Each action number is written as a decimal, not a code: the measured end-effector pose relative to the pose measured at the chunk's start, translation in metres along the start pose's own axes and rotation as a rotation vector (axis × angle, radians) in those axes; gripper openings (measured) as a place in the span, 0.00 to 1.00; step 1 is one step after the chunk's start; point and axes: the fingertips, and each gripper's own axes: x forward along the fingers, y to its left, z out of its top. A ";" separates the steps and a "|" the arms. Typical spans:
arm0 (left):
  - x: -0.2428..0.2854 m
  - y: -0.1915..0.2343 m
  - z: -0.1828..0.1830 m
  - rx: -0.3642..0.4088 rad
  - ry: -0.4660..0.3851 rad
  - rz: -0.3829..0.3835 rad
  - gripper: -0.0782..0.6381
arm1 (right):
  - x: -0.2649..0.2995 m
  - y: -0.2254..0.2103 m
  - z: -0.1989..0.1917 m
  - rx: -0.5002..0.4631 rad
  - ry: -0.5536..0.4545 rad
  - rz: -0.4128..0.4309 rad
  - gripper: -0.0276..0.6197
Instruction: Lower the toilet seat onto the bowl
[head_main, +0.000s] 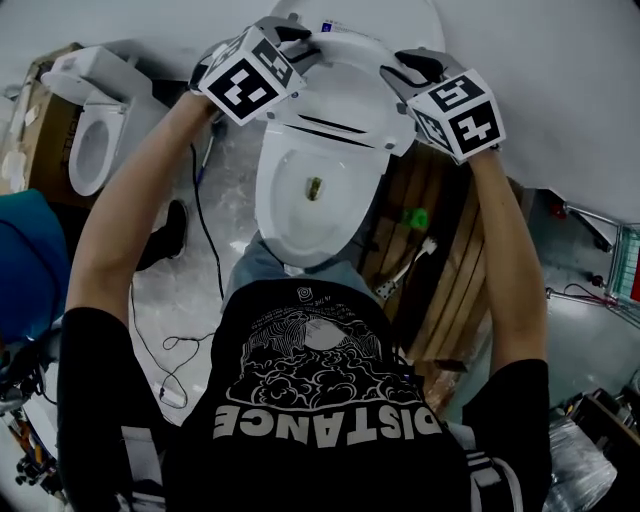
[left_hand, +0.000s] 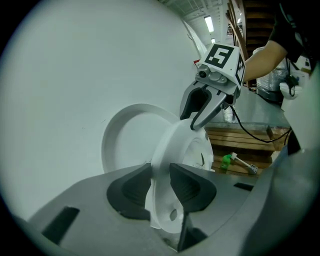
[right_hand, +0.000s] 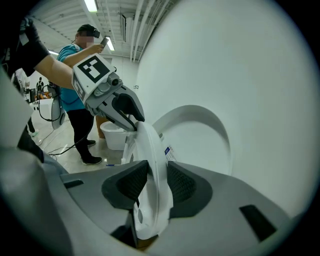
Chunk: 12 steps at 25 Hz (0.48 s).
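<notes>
- White moulded plastic, the toilet seat (head_main: 345, 100) stands tilted up over the back of the bowl (head_main: 272, 205), clear of the lid (left_hand: 127, 137) that leans on the wall behind the bowl.
- I judge it stiff and fairly light, but glossy and therefore slippery. Hinged at the bowl's rear, it will probably want to swing down by itself once past its balance point, and a slam could crack it.
- The best hold, I think, is the rim at each side, well up from the hinge, which is where I have it.
- My left tongs (left_hand: 160, 172) are partly closed, with the pads pressing both faces of the rim on the bowl's left side.
- My right tongs (right_hand: 152, 172) clamp the rim the same way on the bowl's right side.
- Right of the bowl lie a wooden pallet (head_main: 455, 270) and a small green thing (head_main: 415, 217). Left of the bowl there are cables (head_main: 205, 245) on the floor and a second toilet (head_main: 95, 140).
</notes>
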 end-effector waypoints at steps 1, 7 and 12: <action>-0.003 -0.004 -0.001 0.006 0.007 0.000 0.29 | -0.002 0.004 -0.001 -0.007 0.001 0.009 0.24; -0.021 -0.023 -0.009 0.029 0.052 -0.011 0.27 | -0.010 0.031 -0.003 -0.044 0.031 0.034 0.25; -0.033 -0.038 -0.016 0.046 0.050 -0.020 0.27 | -0.016 0.049 -0.005 -0.053 0.055 0.021 0.25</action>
